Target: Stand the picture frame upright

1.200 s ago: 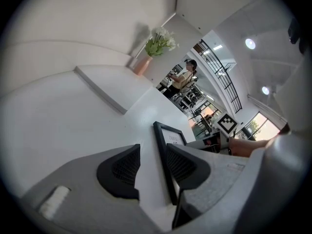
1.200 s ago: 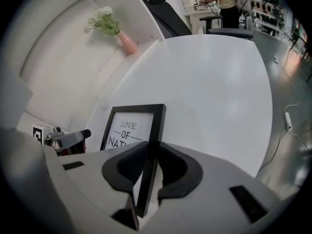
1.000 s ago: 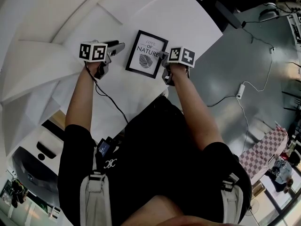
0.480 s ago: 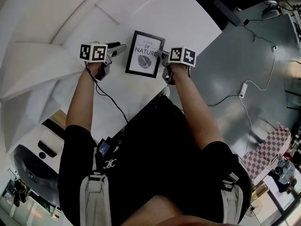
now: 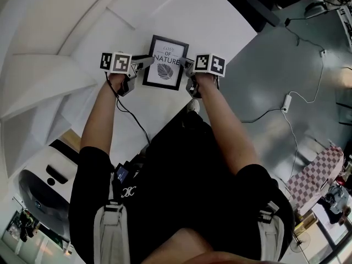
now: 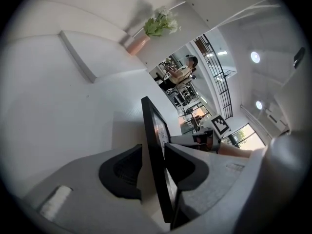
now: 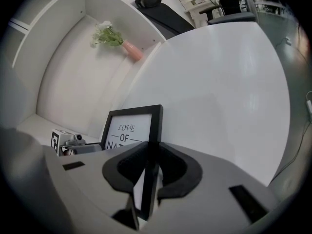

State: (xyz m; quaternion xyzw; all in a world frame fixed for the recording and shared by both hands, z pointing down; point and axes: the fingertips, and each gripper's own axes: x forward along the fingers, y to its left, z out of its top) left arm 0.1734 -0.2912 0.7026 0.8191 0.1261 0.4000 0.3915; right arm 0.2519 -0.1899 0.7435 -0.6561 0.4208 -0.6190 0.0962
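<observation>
The black picture frame (image 5: 166,62) with a leaf print and "LOVE OF NATURE" lettering is over the white table (image 5: 220,21), its face turned up towards me. My right gripper (image 5: 187,66) is shut on the frame's right edge; in the right gripper view the frame (image 7: 129,128) runs edge-on between the pads of this gripper (image 7: 148,172). My left gripper (image 5: 147,60) is at the left edge. In the left gripper view the frame (image 6: 155,130) stands between that gripper's (image 6: 153,167) jaws, which are closing, with a little room still beside the edge.
A pink vase with white flowers (image 6: 146,35) (image 7: 122,43) stands at the back by the white curved wall. A raised white ledge (image 6: 78,57) lies left of the frame. The table's edge (image 5: 242,48) drops to a grey floor with a cable (image 5: 283,103).
The frame has moved a little away from me and turned squarer. The left gripper has come in from the left, and its jaws now straddle the frame's left edge. The right gripper kept its hold.
</observation>
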